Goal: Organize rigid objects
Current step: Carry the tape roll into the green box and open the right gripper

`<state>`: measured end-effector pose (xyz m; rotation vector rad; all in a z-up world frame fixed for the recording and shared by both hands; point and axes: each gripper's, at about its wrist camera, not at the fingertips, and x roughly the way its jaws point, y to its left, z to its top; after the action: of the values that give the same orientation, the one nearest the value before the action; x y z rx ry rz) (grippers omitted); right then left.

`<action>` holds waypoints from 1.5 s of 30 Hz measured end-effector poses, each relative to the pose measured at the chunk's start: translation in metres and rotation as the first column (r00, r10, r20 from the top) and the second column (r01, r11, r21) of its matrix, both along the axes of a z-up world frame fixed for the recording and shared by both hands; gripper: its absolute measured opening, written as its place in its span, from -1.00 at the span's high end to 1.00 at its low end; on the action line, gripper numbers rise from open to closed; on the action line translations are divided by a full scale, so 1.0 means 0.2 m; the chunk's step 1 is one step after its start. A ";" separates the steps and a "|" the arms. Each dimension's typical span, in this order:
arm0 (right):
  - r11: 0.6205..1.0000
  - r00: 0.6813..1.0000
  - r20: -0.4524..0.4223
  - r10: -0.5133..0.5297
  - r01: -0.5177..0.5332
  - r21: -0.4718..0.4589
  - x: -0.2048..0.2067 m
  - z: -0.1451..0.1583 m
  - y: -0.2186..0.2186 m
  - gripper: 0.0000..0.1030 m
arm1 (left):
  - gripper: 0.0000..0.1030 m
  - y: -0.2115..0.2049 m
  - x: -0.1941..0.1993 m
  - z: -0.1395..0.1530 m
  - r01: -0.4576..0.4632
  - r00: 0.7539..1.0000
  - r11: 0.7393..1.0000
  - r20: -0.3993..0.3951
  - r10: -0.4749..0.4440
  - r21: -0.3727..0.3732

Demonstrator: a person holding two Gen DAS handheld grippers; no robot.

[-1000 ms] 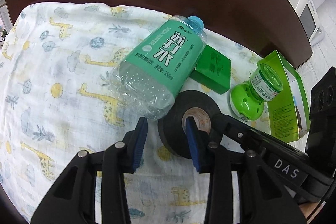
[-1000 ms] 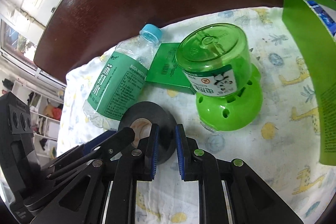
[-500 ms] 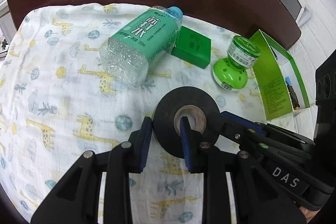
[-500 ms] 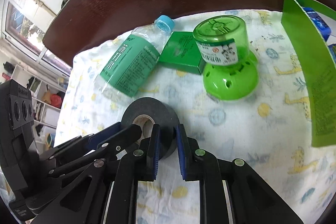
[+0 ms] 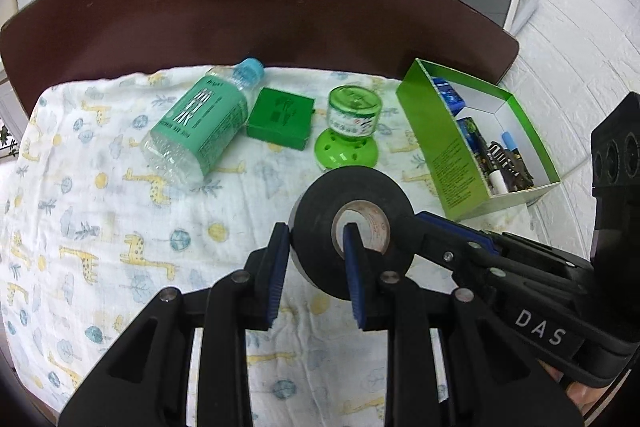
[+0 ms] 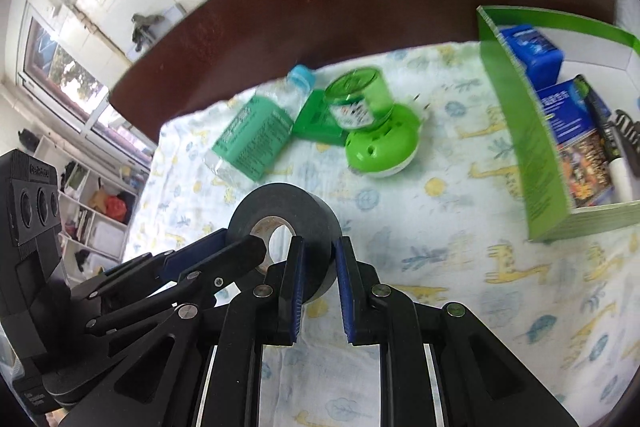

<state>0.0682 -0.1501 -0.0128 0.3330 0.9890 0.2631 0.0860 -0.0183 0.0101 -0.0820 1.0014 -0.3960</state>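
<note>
Left tongs [image 5: 314, 255]: clamped on the black tape roll [image 5: 352, 227], one finger through the core and the other on the outer face, so I hold one wall of the ring.
Right tongs [image 6: 318, 269]: closed across the width of the same tape roll [image 6: 282, 223] on its other side; the two grips together hold it level, above the cloth as far as I can judge.
Tape roll: between both my tongs, directly ahead of the fingertips, near the green box but not over it.
Green box [image 5: 476, 135]: ahead and to the right of my left tongs, open at the top, already holding a blue carton, a printed packet and a pen-like item. I judge it the collecting place, which is why I carry the roll that way.
Soda water bottle [image 5: 202, 129]: lying on its side, ahead and left, well apart from the tongs.
Small green packet [image 5: 280, 123]: flat, just beside the bottle.
Green mosquito repellent [image 5: 348, 139]: upright beyond the roll, between packet and box.
Giraffe cloth [image 5: 100, 219]: covers the worktop beneath everything.
Risk: with two grips, uneven release could tip the roll.
</note>
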 end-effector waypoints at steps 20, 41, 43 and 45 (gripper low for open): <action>0.962 0.955 0.135 -0.265 0.251 0.112 -0.14 0.18 -0.79 0.64 | 0.52 -0.83 0.08 0.19 0.234 0.966 0.969 0.097 -0.241 0.083; 0.923 0.935 0.033 -0.353 0.342 0.176 0.02 -0.09 -1.13 0.64 | 0.52 -1.12 0.26 -0.03 0.295 0.955 0.949 -0.008 -0.296 0.116; 0.914 0.927 0.023 -0.374 0.364 0.180 0.01 -0.09 -1.14 0.63 | 0.47 -1.12 0.26 -0.04 0.300 0.954 0.949 -0.018 -0.300 0.091; 0.911 0.928 0.024 -0.372 0.361 0.200 0.00 -0.08 -1.15 0.64 | 0.47 -1.10 0.26 -0.01 0.299 0.954 0.951 -0.010 -0.299 0.075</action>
<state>0.0680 -0.3805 -0.0284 0.6757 0.8220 0.0244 0.1380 -0.2382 0.0084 0.1404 1.0290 -0.6345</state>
